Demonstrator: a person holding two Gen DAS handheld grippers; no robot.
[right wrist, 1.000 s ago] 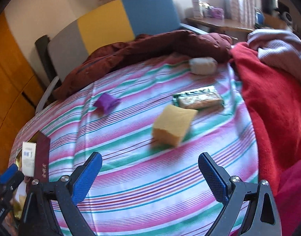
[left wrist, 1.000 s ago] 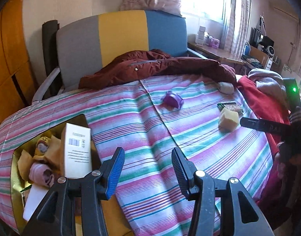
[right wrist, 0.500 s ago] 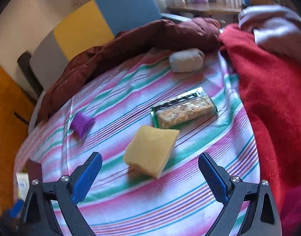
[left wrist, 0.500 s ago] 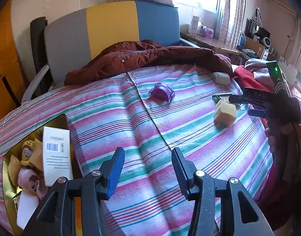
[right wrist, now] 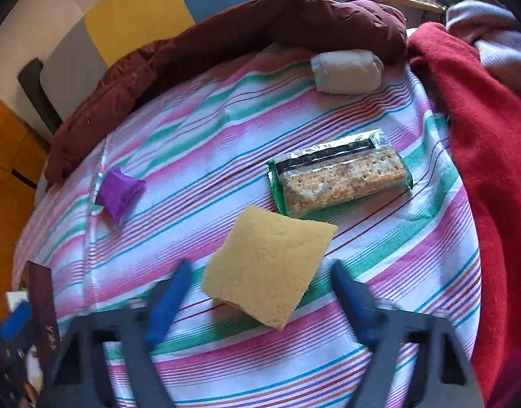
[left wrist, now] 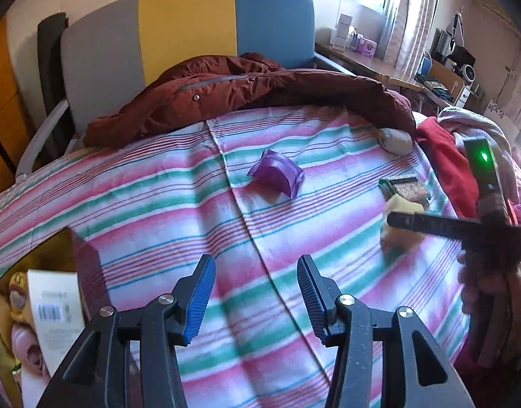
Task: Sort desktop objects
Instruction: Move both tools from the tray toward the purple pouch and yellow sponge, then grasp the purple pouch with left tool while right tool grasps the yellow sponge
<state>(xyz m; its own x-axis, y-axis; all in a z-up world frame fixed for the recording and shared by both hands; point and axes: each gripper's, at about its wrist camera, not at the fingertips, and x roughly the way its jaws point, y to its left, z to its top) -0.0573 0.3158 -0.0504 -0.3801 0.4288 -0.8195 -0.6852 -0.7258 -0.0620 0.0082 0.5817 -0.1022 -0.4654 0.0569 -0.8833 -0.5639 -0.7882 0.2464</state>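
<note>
A yellow sponge (right wrist: 267, 265) lies on the striped cloth, right in front of my open right gripper (right wrist: 260, 292), whose blue fingertips (right wrist: 172, 292) stand on either side of it without touching. Behind it lie a cracker packet (right wrist: 342, 176), a purple packet (right wrist: 119, 192) and a white roll (right wrist: 345, 71). My left gripper (left wrist: 255, 292) is open and empty above the cloth. In the left wrist view the purple packet (left wrist: 277, 173) lies ahead and the sponge (left wrist: 398, 224) is partly hidden by the right gripper (left wrist: 440, 227).
A gold box (left wrist: 56, 248) at the lower left holds a white carton (left wrist: 58, 312) and small items. A maroon jacket (left wrist: 247, 91) lies along the far edge, red and pale blankets (right wrist: 491, 156) on the right. A colour-block chair (left wrist: 185, 37) stands behind.
My right gripper has moved forward and down to the sponge, and its jaws have narrowed around it. My left gripper has shifted a little; the box has slid further to the left of its view.
</note>
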